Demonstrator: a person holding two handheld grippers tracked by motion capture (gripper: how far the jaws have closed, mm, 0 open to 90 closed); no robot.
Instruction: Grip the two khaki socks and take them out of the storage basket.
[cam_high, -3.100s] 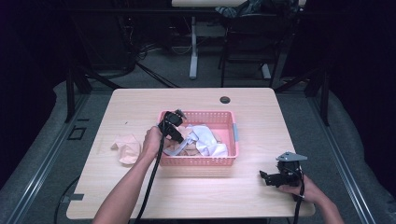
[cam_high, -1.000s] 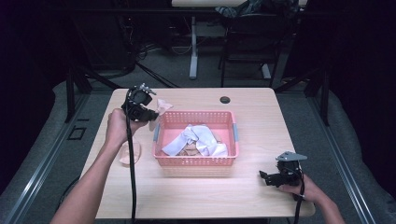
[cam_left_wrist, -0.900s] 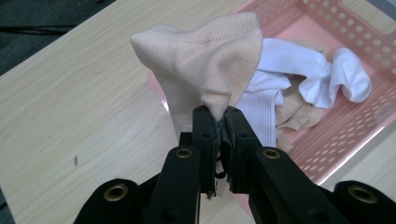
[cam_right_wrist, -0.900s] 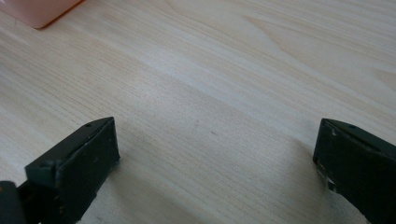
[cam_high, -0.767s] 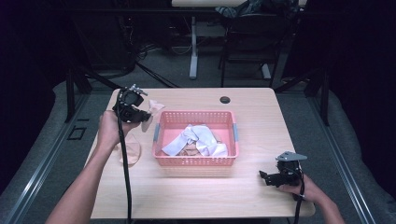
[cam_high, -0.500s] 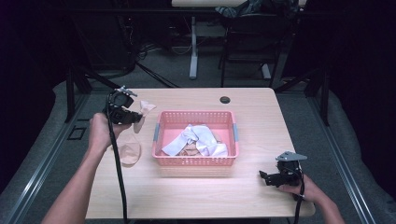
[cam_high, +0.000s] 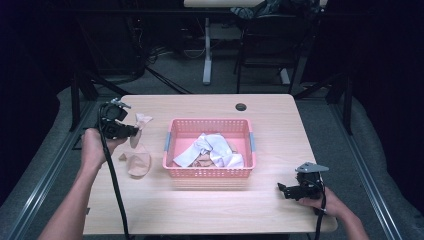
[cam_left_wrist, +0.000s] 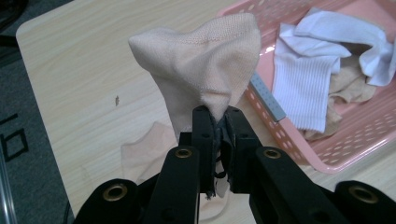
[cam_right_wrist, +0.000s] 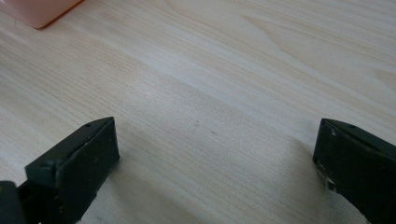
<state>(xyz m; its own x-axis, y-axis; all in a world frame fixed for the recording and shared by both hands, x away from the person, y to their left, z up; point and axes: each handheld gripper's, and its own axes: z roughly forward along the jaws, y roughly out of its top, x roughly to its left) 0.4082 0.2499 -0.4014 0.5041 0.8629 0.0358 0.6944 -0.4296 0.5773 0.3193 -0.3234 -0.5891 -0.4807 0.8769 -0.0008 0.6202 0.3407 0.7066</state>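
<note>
High view: pink perforated plastic basket sits at frame centre on the pale wood-grain table. Contents: white ribbed socks heaped over beige socks; exact number in the heap cannot be told. Small black round grommet in the tabletop above the basket.

Count outside the basket: two pale peach socks. One flat peach sock lies on the table left of the basket. The other, a held peach knit sock, hangs off the table surface at the tip of the left gripper, upper left of the frame, just above the flat one.

Left gripper view: jaws clenched on a bunched fold of the held peach knit sock; fabric flares up and out from the jaw tips across frame centre. Basket at right of frame, flat sock below left of the jaws.

Right gripper rests at lower right of the high view, well apart from basket and socks. Right gripper view: jaws spread wide, bare tabletop between them, nothing grasped; basket corner at upper left.
</note>
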